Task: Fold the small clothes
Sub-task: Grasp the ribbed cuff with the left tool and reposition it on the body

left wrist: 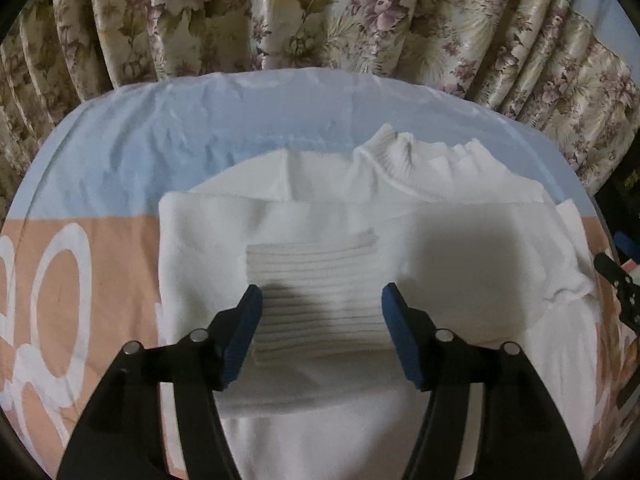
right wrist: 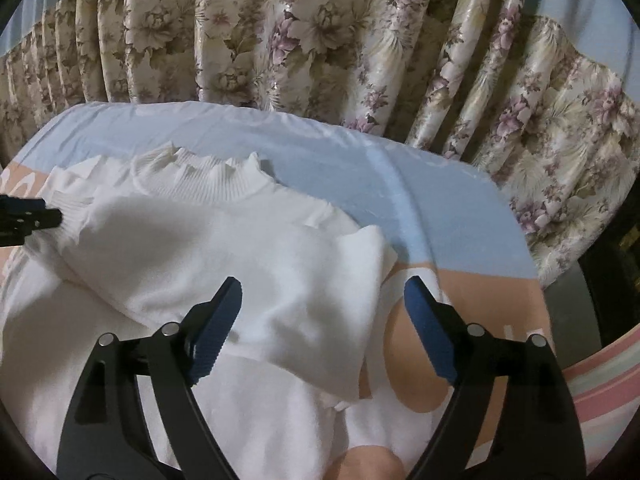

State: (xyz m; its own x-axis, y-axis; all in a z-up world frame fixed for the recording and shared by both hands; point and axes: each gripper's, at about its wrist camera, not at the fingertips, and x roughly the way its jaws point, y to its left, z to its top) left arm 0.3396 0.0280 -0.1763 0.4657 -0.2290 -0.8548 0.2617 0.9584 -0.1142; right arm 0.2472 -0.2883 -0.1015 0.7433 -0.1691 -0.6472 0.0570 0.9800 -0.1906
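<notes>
A white knit sweater (left wrist: pixel 460 240) lies spread on the bed, its ribbed collar (left wrist: pixel 400 156) at the far side. Both sleeves are folded in over the body. My left gripper (left wrist: pixel 322 300) is open just above a ribbed cuff (left wrist: pixel 316 292), holding nothing. In the right wrist view the sweater (right wrist: pixel 224 264) fills the left and middle, with the folded right sleeve (right wrist: pixel 340 320) under my right gripper (right wrist: pixel 322 292). That gripper is open and empty above the sleeve's edge. The left gripper's tip (right wrist: pixel 28 216) shows at the far left by the cuff.
The bed sheet (left wrist: pixel 120 152) is light blue at the far side and peach with white letters (left wrist: pixel 60 280) nearer. A flowered curtain (left wrist: pixel 320 12) hangs close behind the bed. The bed's right edge (right wrist: pixel 532 264) drops off to a dark gap.
</notes>
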